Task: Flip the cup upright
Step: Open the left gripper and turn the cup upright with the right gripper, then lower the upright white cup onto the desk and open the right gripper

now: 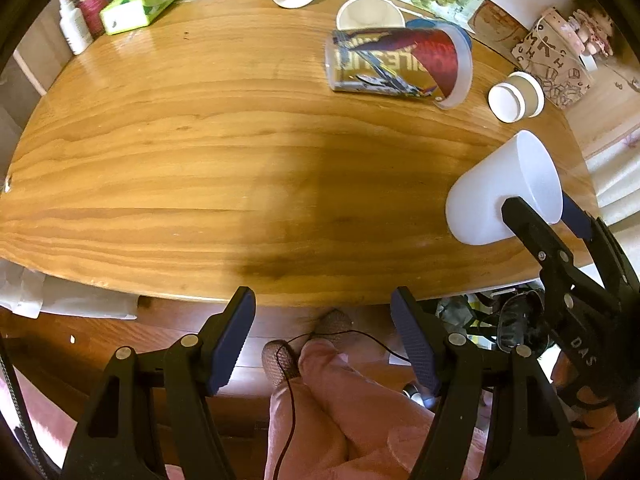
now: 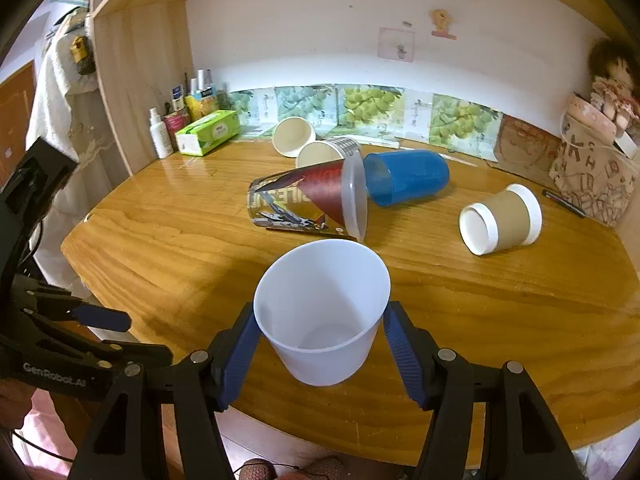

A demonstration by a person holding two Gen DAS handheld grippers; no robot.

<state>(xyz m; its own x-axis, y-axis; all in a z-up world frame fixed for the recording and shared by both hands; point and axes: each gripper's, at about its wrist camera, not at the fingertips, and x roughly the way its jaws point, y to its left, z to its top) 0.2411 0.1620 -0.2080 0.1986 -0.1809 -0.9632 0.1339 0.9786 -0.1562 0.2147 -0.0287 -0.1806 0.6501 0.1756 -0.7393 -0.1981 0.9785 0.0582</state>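
A white plastic cup (image 2: pixel 324 312) sits between my right gripper's blue pads (image 2: pixel 320 344), which are shut on its sides. It is tilted, mouth facing up and away, above the wooden table's (image 2: pixel 160 240) front edge. In the left wrist view the same cup (image 1: pixel 496 196) is at the right, held by the right gripper (image 1: pixel 548 220), base toward the table's middle. My left gripper (image 1: pixel 322 340) is open and empty, off the table's front edge. It shows at the left in the right wrist view (image 2: pixel 100 320).
Several cups lie on their sides further back: a printed clear cup (image 2: pixel 308 200), a blue cup (image 2: pixel 408 176), a brown-sleeved paper cup (image 2: pixel 500 220), and two paper cups (image 2: pixel 294 136). A green tissue box (image 2: pixel 208 132) and bottles (image 2: pixel 160 136) stand back left, a patterned bag (image 2: pixel 592 176) back right.
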